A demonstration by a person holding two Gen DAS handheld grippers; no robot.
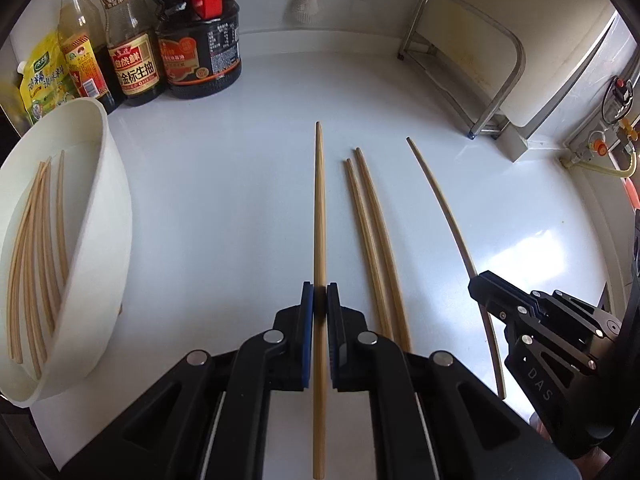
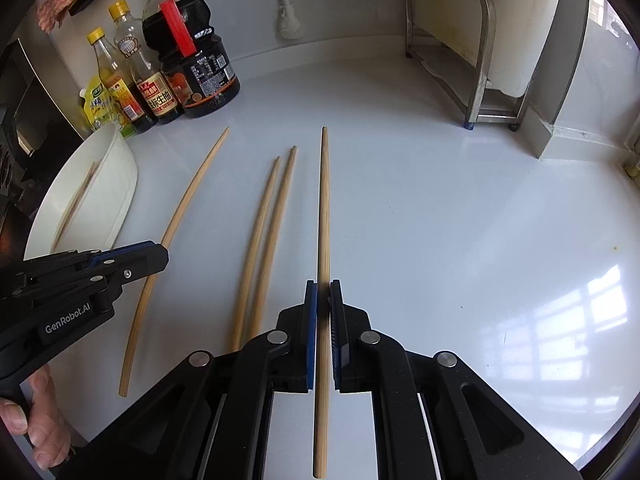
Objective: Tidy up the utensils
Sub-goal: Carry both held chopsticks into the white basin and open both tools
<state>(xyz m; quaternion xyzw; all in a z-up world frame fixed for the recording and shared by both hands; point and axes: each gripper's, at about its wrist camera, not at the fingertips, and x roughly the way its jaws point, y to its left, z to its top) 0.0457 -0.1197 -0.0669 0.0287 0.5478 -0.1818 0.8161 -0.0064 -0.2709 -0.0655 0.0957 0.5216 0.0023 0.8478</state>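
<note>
My left gripper (image 1: 319, 292) is shut on a bamboo chopstick (image 1: 319, 208) that points straight ahead over the white counter. In the right wrist view the same gripper (image 2: 162, 256) shows from the side with its chopstick (image 2: 188, 200). My right gripper (image 2: 323, 290) is shut on another chopstick (image 2: 324, 208), and it also appears at the right of the left wrist view (image 1: 478, 282) holding that stick (image 1: 440, 200). Two loose chopsticks (image 1: 372, 240) (image 2: 268, 232) lie side by side between the grippers. A white oval tray (image 1: 108, 200) (image 2: 120, 184) at the left holds several chopsticks (image 1: 36, 240).
Sauce and oil bottles (image 1: 136, 52) (image 2: 168, 76) stand at the back left behind the tray. A metal rack (image 1: 468, 60) (image 2: 476, 52) with a white board stands at the back right. A brush (image 2: 286, 16) hangs on the wall. A person's hand (image 2: 36, 412) grips the left handle.
</note>
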